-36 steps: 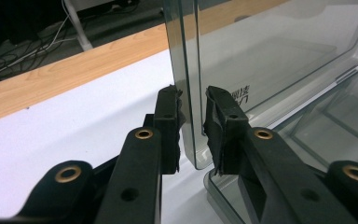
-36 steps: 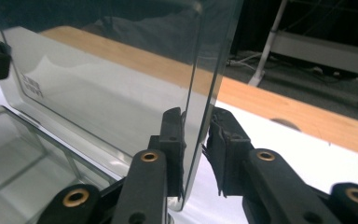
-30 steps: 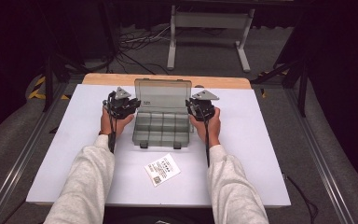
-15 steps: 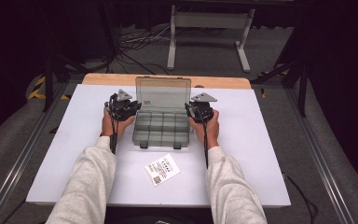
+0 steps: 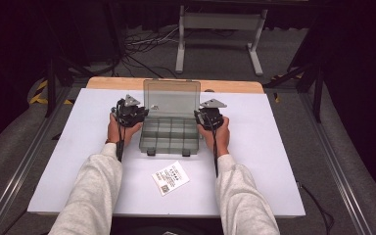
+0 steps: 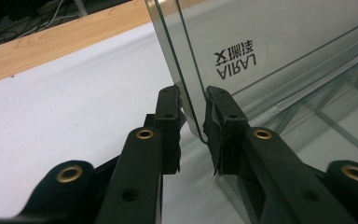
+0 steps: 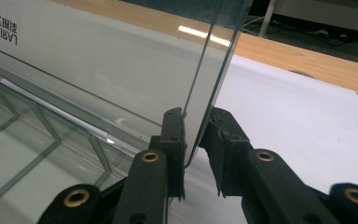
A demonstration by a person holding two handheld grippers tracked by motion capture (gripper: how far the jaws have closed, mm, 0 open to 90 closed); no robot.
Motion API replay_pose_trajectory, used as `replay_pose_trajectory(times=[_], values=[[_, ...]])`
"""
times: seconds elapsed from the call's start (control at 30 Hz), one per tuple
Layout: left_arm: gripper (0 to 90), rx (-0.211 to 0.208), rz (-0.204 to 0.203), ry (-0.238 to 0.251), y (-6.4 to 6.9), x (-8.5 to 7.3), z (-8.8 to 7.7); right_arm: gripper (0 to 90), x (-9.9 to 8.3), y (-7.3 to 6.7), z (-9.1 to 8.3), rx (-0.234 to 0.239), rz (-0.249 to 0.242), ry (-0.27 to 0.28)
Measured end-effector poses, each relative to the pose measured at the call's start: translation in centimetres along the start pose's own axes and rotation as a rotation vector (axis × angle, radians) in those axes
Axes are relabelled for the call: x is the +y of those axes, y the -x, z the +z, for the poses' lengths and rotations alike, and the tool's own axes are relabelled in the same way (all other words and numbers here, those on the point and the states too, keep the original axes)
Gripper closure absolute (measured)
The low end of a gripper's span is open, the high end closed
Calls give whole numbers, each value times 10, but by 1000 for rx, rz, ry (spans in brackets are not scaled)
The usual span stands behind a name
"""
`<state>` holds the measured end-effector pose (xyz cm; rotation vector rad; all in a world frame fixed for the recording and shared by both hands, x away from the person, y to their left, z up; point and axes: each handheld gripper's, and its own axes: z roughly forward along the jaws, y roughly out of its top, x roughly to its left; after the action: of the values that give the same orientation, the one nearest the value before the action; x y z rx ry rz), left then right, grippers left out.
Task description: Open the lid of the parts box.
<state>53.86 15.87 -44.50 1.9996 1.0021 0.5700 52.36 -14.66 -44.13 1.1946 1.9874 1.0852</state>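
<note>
In the high view, a clear box (image 5: 169, 131) with compartments stands in the middle of the white table (image 5: 274, 161), and its lid (image 5: 172, 97) stands upright at the far side. The left claw (image 5: 138, 113) is at the left edge of the lid and the right claw (image 5: 203, 116) is at the right edge, one hand behind each. A small paper card (image 5: 170, 177) lies on the table nearer to the person, apart from the box. The compartments look empty, as far as I can tell. In the left gripper view, the left claw (image 6: 193, 116) has the corner edge of the lid (image 6: 270, 42) between its jaws; the right-hand jaw touches the edge or is very close, but the other jaw has a small gap, so I judge this claw is released and not clamping. In the right gripper view, the right claw (image 7: 196, 128) also has the lid (image 7: 121, 70) edge between its jaws, with a narrow gap on both sides, so it is released too. My judgement: the box is fully open, both claws are placed on the lid, but the grip is not yet made. What is left seems to be closing the jaws and swinging the lid down, then perhaps pressing the two latches at the front.
</note>
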Motion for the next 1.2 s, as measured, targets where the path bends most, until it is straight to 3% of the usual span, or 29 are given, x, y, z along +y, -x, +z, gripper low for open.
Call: replay_pose_trajectory(times=[0.6,1.2], values=[[756,-14,-14,4,-1,-1,0,752,-1,-1,1,0,4,-14],[725,20,16,-10,1,1,0,680,1,-5,1,-26,-33,-11]])
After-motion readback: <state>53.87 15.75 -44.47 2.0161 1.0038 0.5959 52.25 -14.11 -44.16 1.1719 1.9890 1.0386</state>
